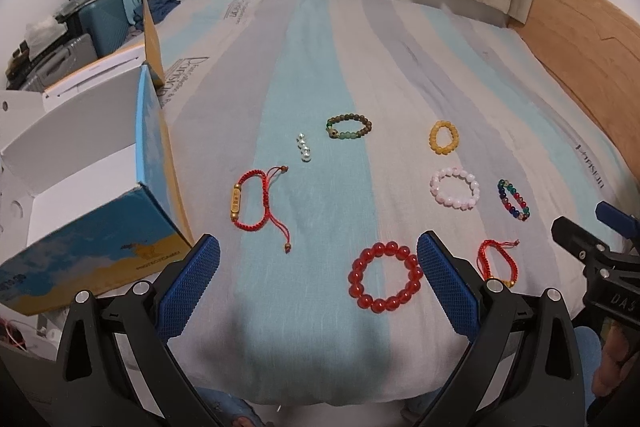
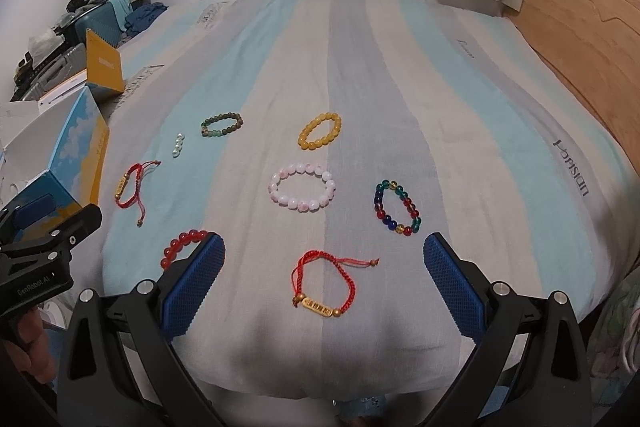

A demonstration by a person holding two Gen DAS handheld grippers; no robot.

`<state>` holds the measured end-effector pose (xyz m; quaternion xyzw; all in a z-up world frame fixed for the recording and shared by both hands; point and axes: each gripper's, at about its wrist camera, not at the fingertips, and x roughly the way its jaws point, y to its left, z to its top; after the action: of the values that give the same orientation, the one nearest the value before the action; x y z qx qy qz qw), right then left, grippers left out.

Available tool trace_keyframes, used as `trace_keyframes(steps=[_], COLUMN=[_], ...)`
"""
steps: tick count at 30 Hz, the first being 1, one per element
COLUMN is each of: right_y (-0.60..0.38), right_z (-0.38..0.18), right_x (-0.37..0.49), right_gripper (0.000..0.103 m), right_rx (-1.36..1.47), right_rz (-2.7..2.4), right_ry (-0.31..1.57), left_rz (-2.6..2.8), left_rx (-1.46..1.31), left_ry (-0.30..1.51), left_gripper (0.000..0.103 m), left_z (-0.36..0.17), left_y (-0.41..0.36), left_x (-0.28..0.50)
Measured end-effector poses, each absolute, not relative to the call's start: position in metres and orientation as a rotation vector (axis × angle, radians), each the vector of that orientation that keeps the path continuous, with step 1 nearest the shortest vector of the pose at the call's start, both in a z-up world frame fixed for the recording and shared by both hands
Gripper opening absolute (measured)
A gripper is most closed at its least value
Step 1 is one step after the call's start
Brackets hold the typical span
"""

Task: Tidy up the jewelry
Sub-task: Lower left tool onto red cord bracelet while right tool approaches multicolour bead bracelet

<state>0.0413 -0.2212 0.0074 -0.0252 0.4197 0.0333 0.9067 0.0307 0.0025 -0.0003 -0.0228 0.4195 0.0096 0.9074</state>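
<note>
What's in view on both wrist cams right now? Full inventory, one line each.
red bead bracelet: 1, red, near edge, between the left fingers
red cord bracelets: 2, red with gold bar, one far left, one near edge
pink bead bracelet: 1, pale pink, centre
yellow bead bracelet: 1, amber, beyond the pink one
multicolour bead bracelet: 1, mixed, right
green-brown bead bracelet: 1, far centre
pearl strand: 1, white, beside it
open box: 1, blue and yellow, white inside, left
bedsheet: 1, striped blue, grey, beige
left gripper: open, empty
right gripper: open, empty
</note>
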Motion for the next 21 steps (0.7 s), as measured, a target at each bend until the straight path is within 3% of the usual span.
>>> trace_keyframes(steps=[21], right_y=[-0.243], right_z=[-0.005], right_x=[0.124], right_gripper=[0.096], right_rx=[-0.123], right_rz=[0.069], right_ry=[1.025], left_rz=[-0.075], left_rx=[-0.023], left_ry=[1.044], left_gripper=[0.096], left_z=[-0.008], left_y=[0.016], left_x=[0.12])
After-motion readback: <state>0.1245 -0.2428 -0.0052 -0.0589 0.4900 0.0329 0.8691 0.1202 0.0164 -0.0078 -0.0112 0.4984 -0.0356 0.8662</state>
